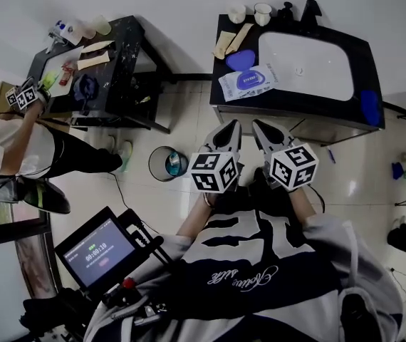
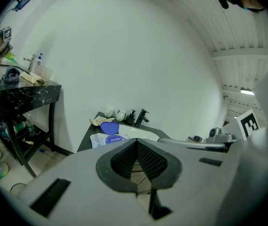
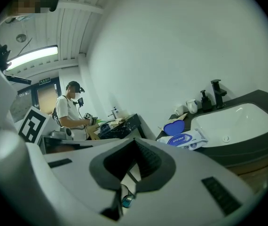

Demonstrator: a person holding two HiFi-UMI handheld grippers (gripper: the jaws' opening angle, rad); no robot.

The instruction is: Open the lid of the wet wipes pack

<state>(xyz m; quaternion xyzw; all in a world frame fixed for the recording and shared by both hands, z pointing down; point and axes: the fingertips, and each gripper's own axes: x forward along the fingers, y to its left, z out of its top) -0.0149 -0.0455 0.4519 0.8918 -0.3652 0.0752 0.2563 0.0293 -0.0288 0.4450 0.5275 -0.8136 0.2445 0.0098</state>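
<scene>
The wet wipes pack [image 1: 248, 81], white with a blue oval lid, lies flat on the black counter [image 1: 288, 104], left of the white sink [image 1: 307, 64]. Its lid looks closed. The pack also shows in the left gripper view [image 2: 106, 139] and the right gripper view [image 3: 185, 138]. My left gripper [image 1: 229, 128] and right gripper [image 1: 261, 127] hang side by side over the floor, short of the counter's front edge. Both point toward the counter. Each has its jaws shut tip to tip, with nothing between them [image 2: 137, 142] [image 3: 135, 142].
A blue heart-shaped item [image 1: 240, 60] lies just behind the pack. Two cups [image 1: 237, 13] and a black faucet [image 1: 310, 9] stand at the counter's back. A small bin [image 1: 166, 164] sits on the floor at my left. Another person [image 1: 18, 148] works at a second black table [image 1: 121, 55]. A monitor [image 1: 100, 251] is near my left hip.
</scene>
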